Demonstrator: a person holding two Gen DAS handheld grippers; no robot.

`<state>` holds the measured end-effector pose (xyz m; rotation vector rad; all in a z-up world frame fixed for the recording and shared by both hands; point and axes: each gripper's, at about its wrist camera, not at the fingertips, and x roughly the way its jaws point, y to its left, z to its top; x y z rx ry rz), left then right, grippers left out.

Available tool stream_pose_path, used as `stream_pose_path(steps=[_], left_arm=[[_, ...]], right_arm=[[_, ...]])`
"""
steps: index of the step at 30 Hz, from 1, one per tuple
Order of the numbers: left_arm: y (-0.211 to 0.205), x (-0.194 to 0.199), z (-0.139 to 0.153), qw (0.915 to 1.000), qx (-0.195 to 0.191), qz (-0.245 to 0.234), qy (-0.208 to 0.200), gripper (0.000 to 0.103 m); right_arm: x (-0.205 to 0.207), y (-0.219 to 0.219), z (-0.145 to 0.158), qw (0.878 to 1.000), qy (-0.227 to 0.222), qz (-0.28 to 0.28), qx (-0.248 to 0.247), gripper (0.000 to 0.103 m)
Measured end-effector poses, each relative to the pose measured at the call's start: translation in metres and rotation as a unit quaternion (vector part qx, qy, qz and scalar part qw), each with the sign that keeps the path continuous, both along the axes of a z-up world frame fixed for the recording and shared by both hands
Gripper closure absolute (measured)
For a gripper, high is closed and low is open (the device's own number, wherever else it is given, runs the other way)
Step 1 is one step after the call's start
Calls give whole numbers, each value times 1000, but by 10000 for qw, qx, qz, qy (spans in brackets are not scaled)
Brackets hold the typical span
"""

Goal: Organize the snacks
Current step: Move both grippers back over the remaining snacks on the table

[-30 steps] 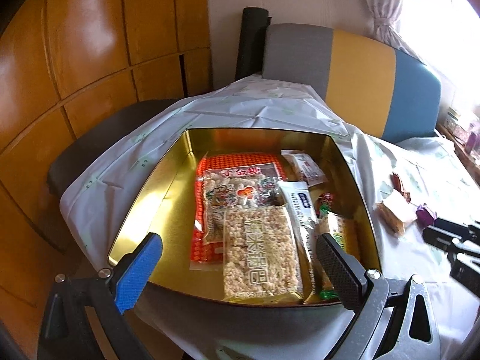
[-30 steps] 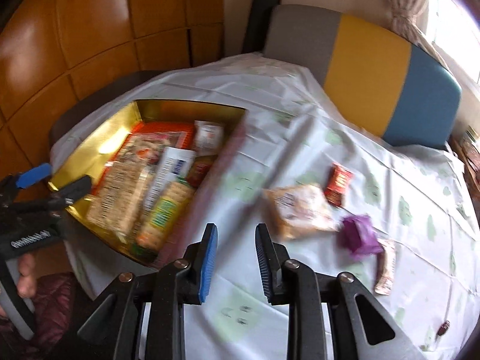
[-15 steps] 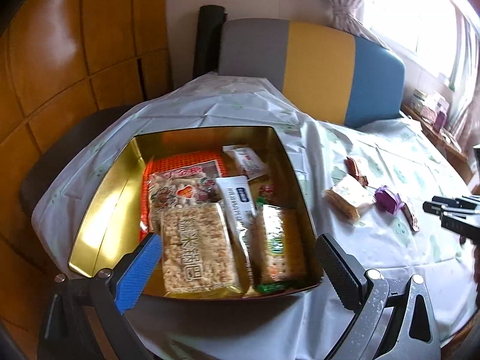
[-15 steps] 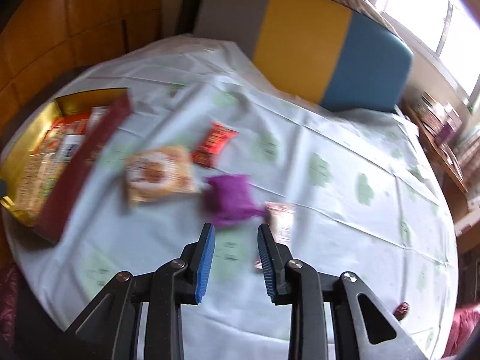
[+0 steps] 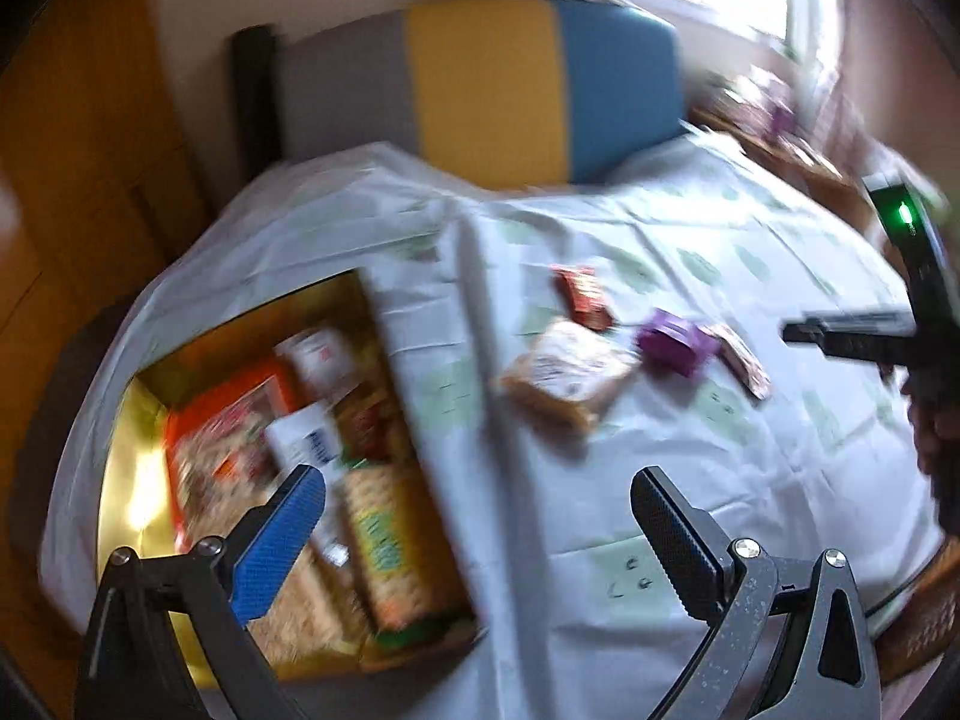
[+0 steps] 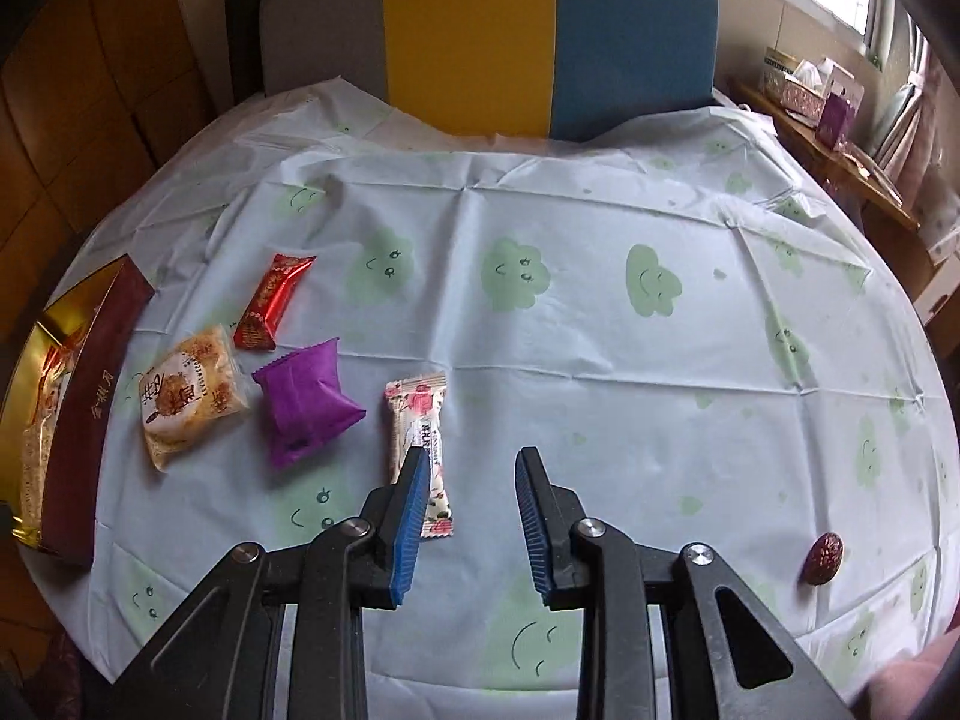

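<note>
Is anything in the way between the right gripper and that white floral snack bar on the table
Nothing visible. The right gripper is open and empty; the white floral snack bar lies flat just left of its blue finger, apart from the purple packet.

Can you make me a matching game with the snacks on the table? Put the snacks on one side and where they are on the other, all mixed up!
Snacks:
1. red foil candy packet
2. purple crinkled wrapper
3. white wrapper with pink flowers
4. small dark red round sweet

Places:
A. all alone near the table's right edge
B. partly behind the right gripper's left fingertip
C. farthest back of the group, by the dark red box
D. between the round cracker pack and the flowery one

Pairs: 1-C, 2-D, 3-B, 4-A
</note>
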<state>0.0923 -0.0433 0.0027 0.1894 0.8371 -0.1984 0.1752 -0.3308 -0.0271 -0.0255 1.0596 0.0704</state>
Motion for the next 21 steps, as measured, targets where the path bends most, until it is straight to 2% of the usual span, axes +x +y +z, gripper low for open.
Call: stream_pose_path(steps=[5, 15, 21], left_arm=[[-31, 26, -7, 9972, 398, -628, 109, 1], [-68, 91, -38, 9883, 749, -1092, 754, 1], [-84, 114, -60, 9799, 1177, -1291, 962, 1]], right_arm=[[-2, 0, 5, 9999, -34, 25, 168, 73], [0, -7, 12, 9992, -100, -93, 371, 73], [2, -11, 15, 9987, -139, -145, 460, 73]])
